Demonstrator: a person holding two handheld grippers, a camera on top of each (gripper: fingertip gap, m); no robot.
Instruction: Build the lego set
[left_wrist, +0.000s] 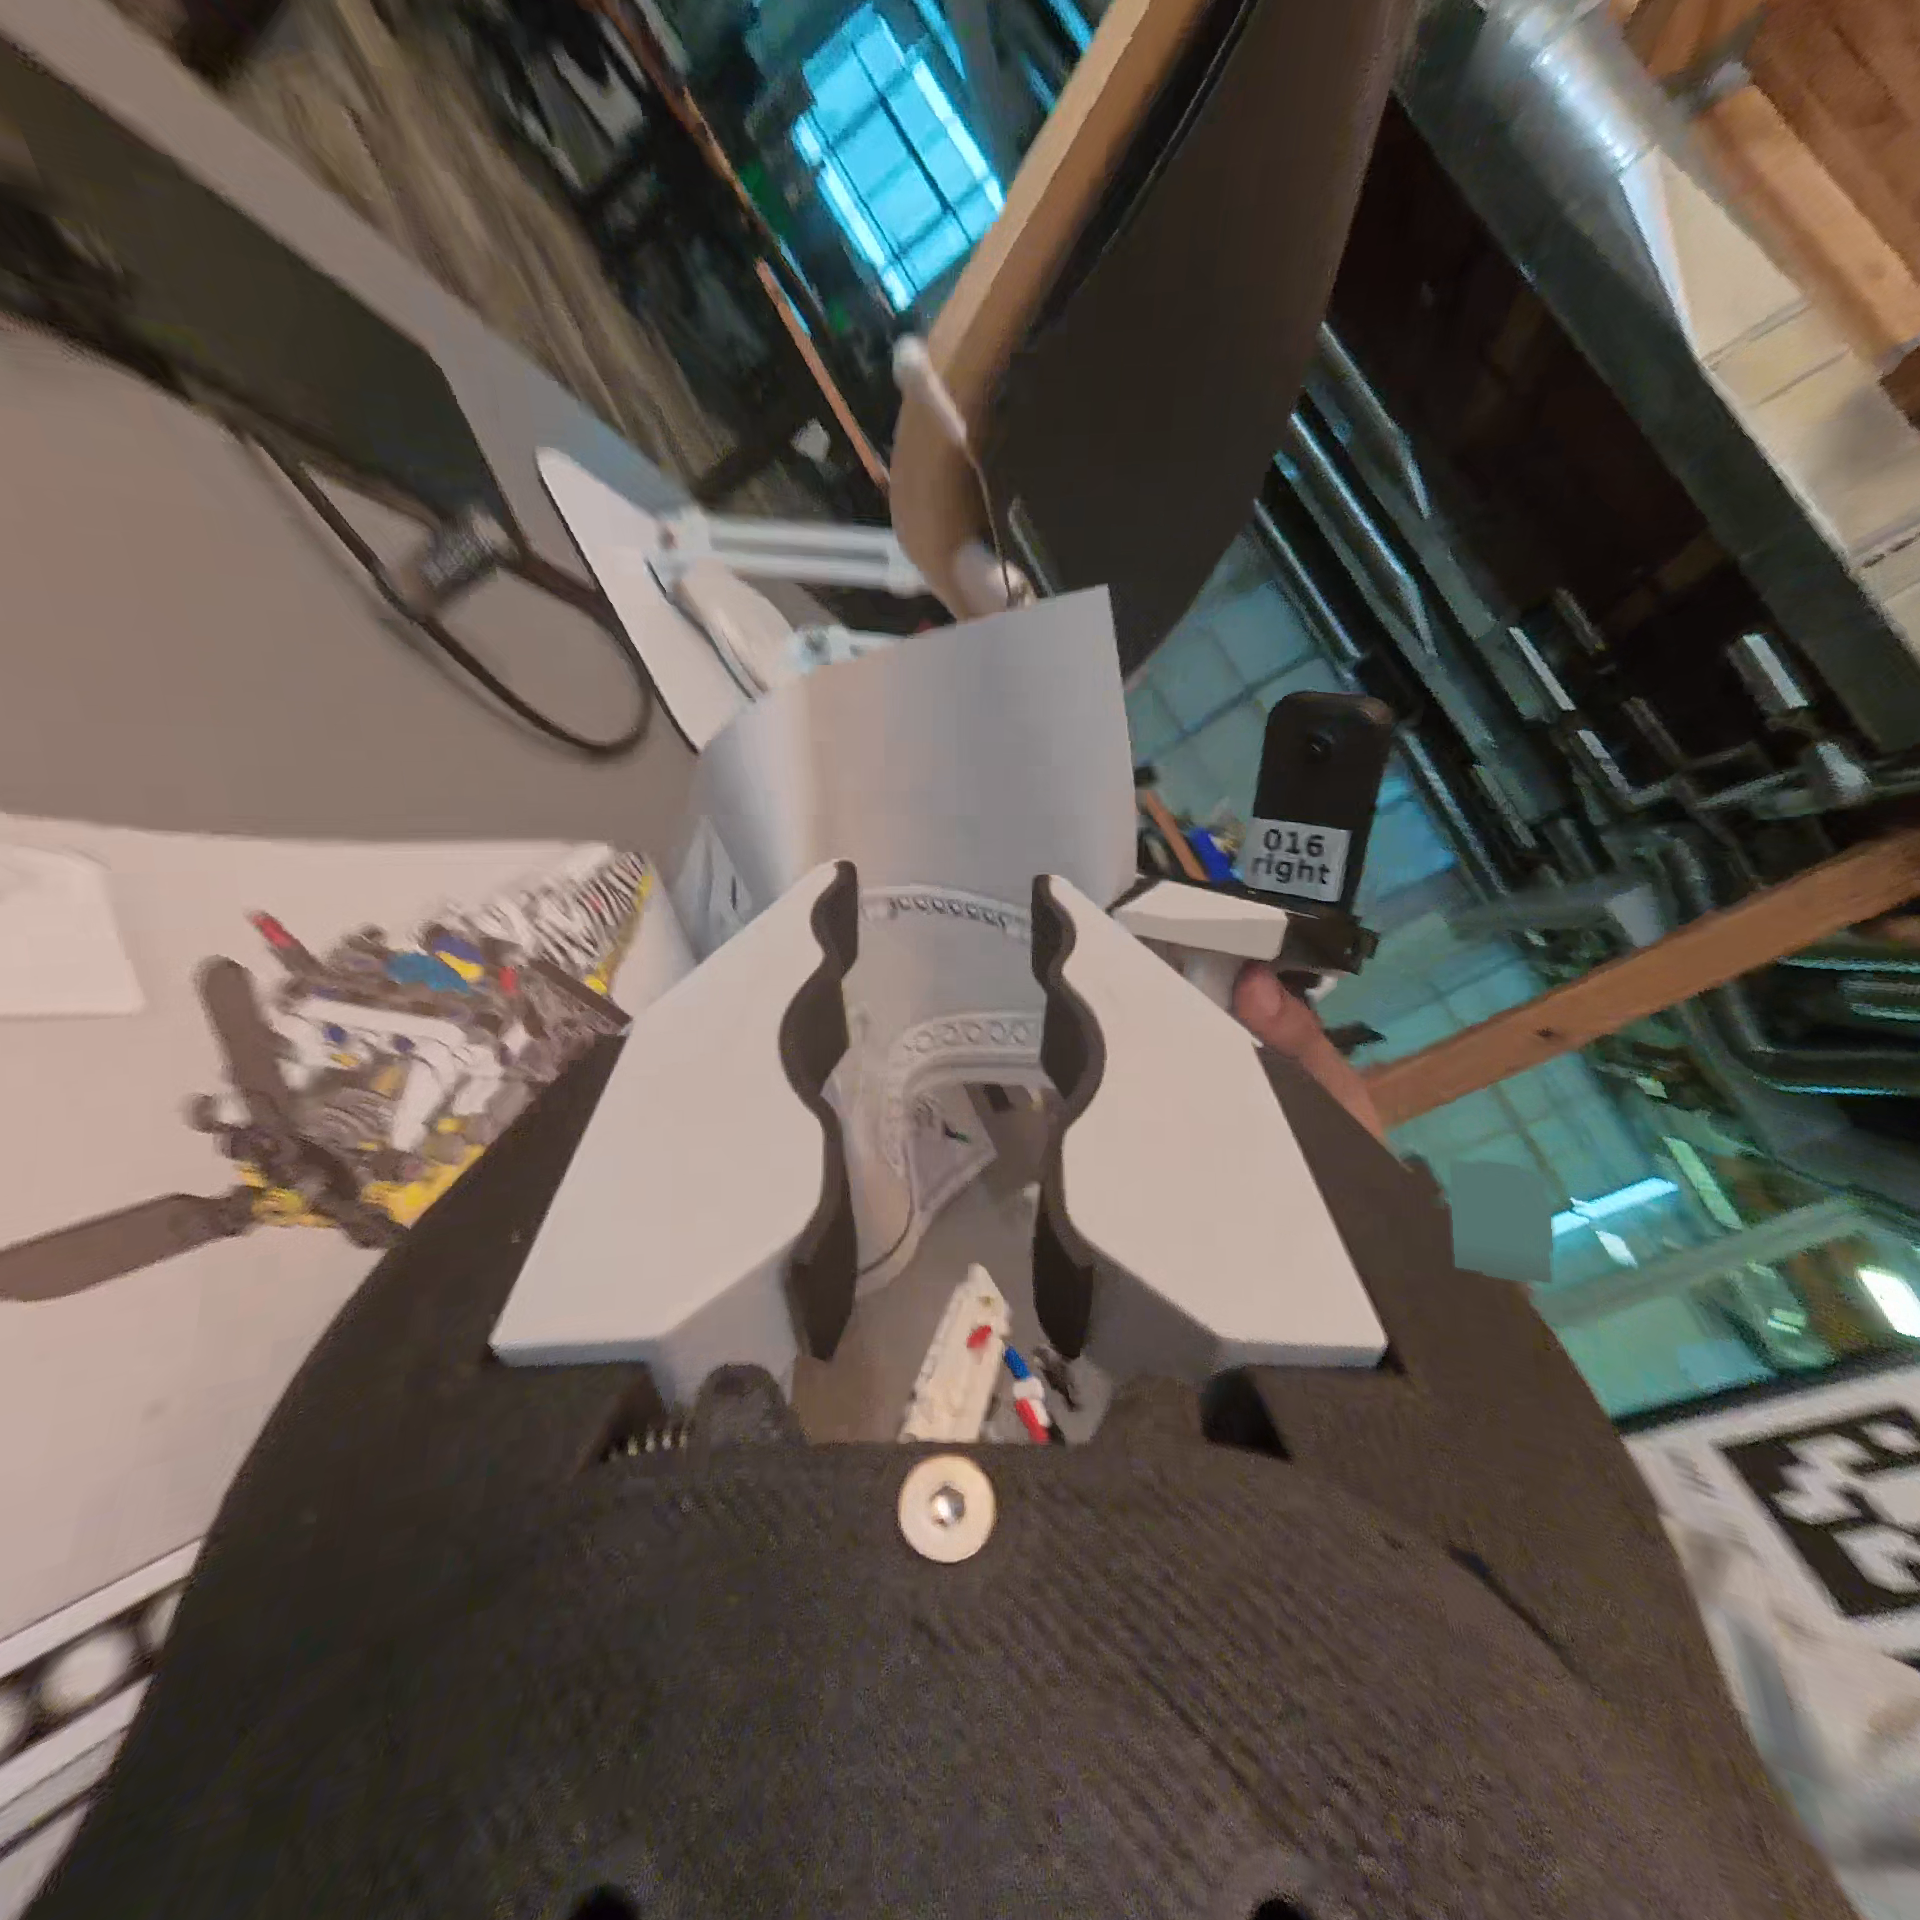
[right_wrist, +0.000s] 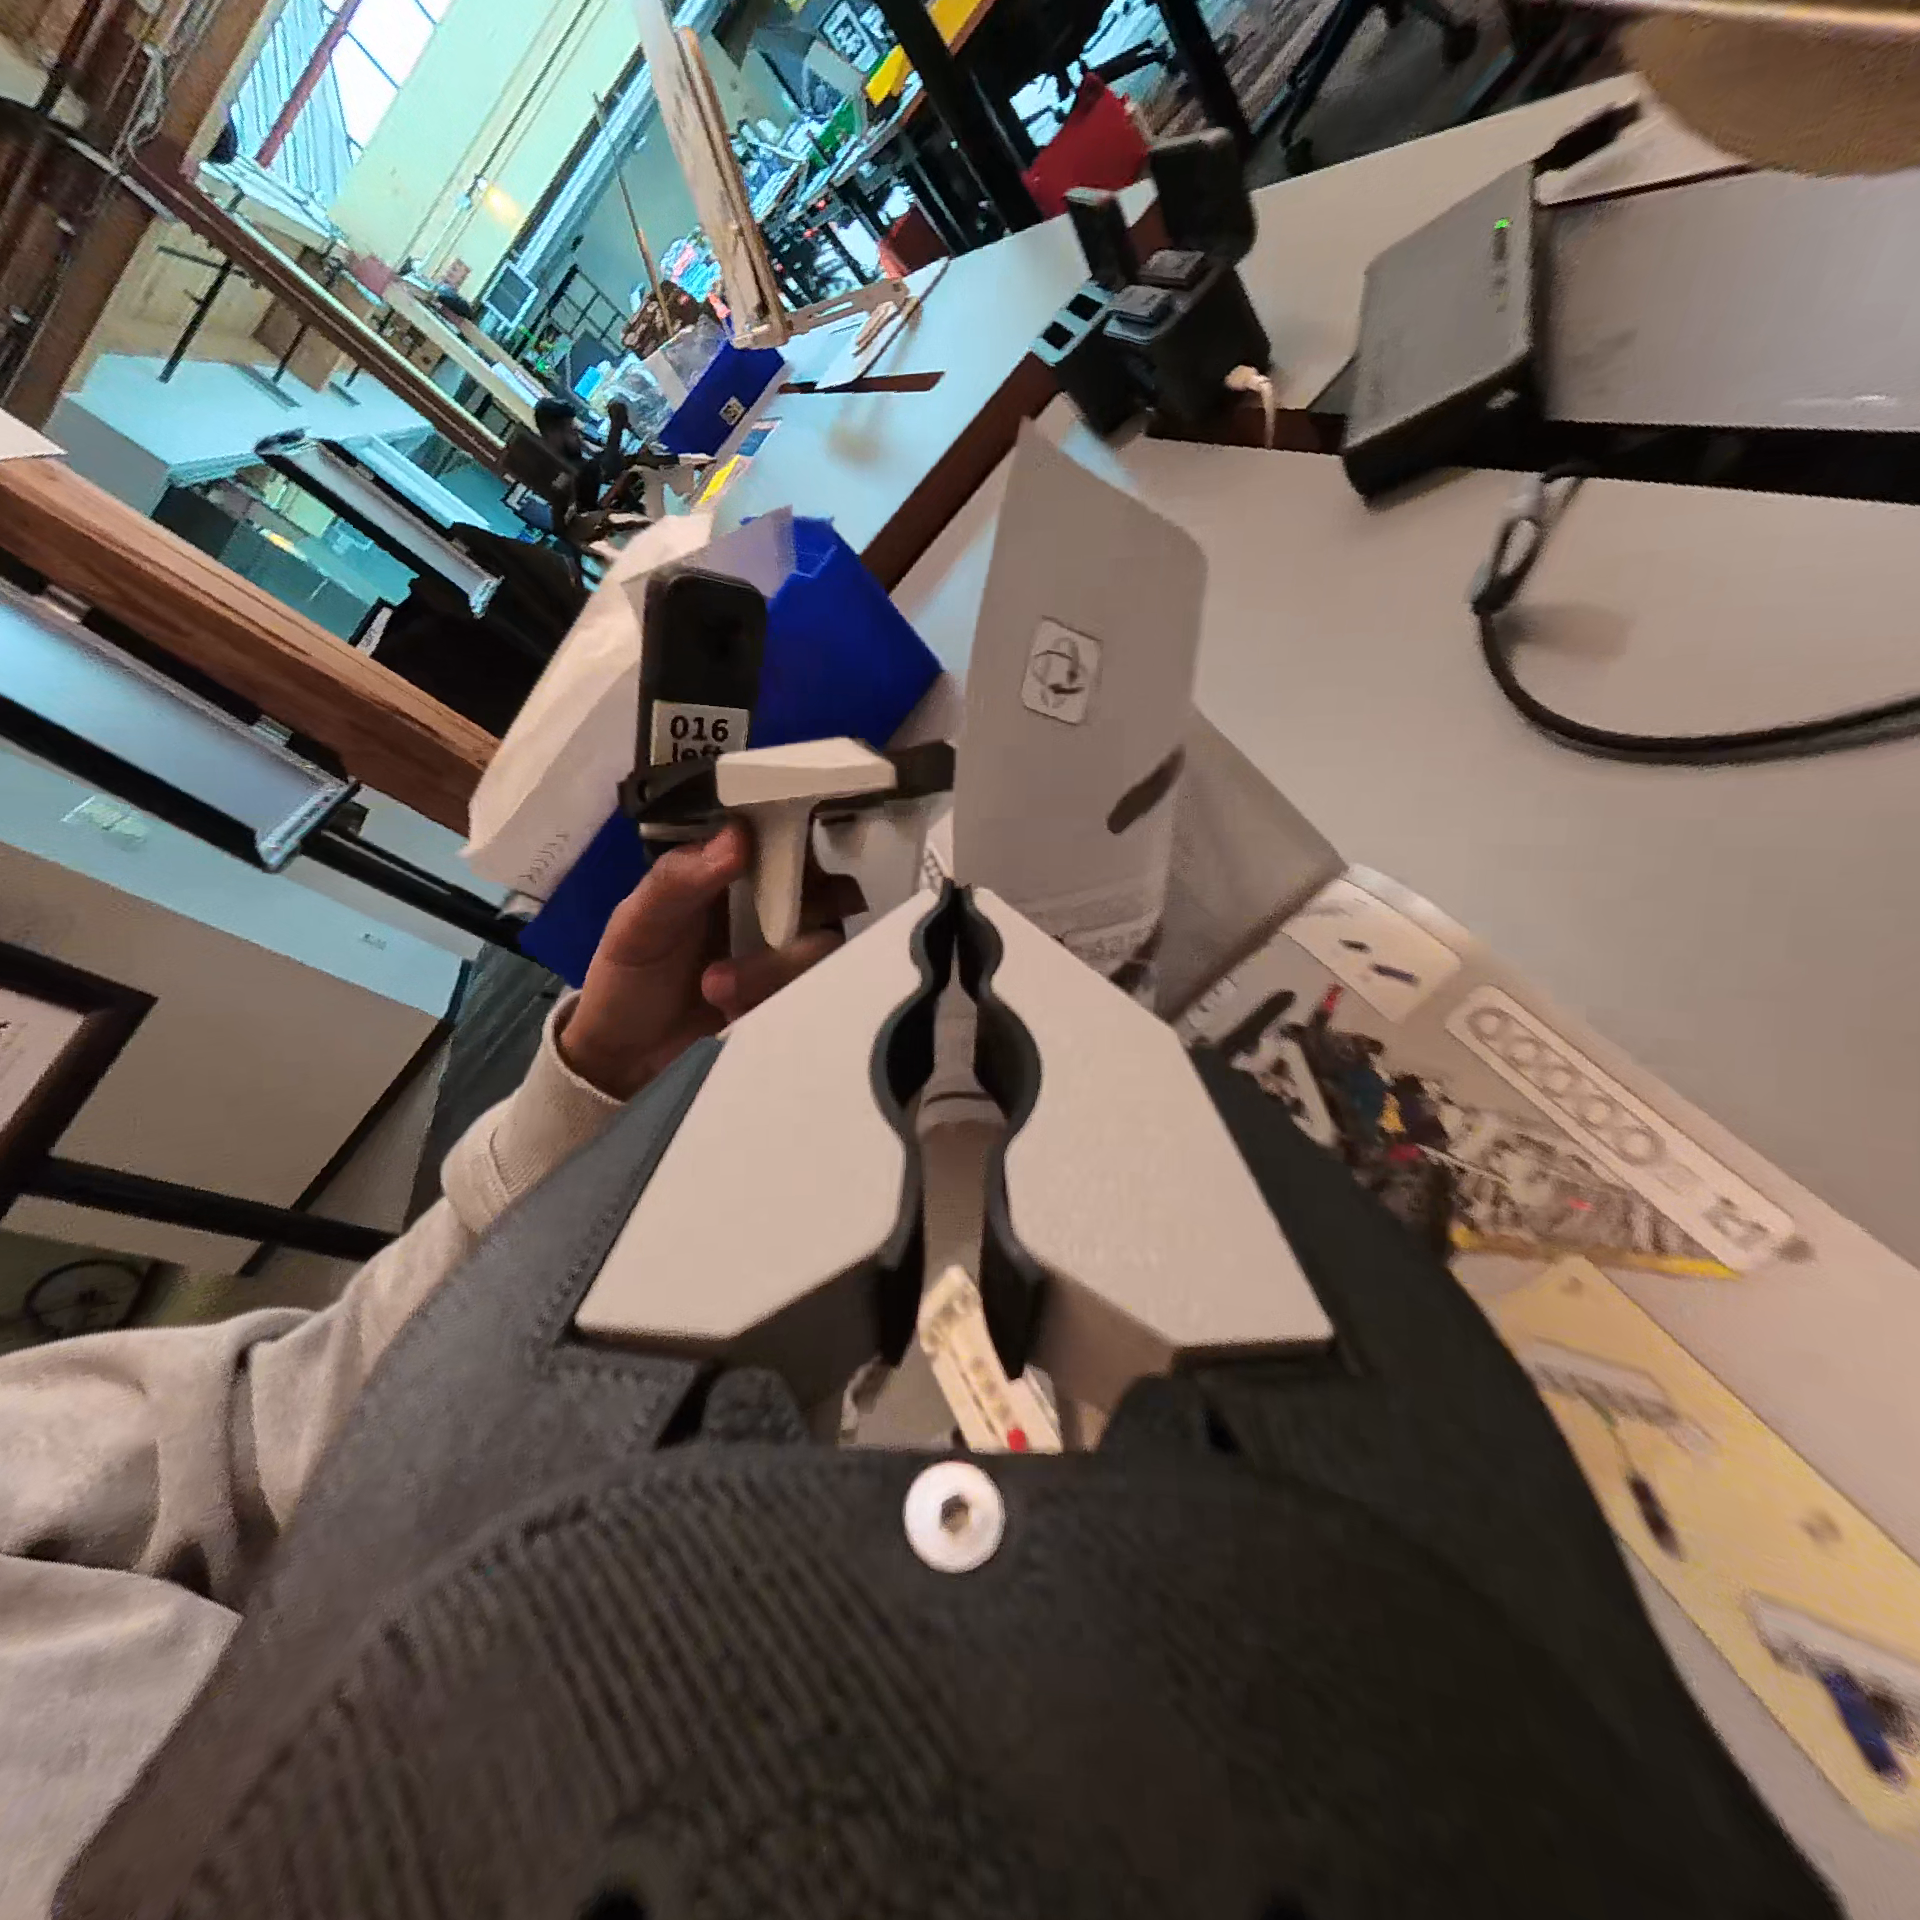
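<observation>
A white paper bag (left_wrist: 935, 748) stands upright between the two grippers; it also shows in the right wrist view (right_wrist: 1081, 707). My left gripper (left_wrist: 945, 894) is open, and the bag's patterned lower part shows in the gap between the fingers without being pressed. My right gripper (right_wrist: 956, 909) is shut, with its tips at the bag's lower edge. In the left wrist view the right gripper (left_wrist: 1195, 920) meets the bag's right edge. The left gripper (right_wrist: 821, 894) shows open just left of the bag. A white Lego assembly (left_wrist: 966, 1361) with red and blue bits lies below; the right wrist view (right_wrist: 987, 1371) shows it too.
The instruction booklet (left_wrist: 395, 1070) lies open on the grey table (right_wrist: 1558, 644). A blue bin (right_wrist: 831, 644) stands behind the left gripper. A black box (right_wrist: 1444, 312) and a black cable (right_wrist: 1662, 727) lie at the back. A yellow sheet (right_wrist: 1714, 1455) lies at the right. About 8 cm separates my left fingertips from my right.
</observation>
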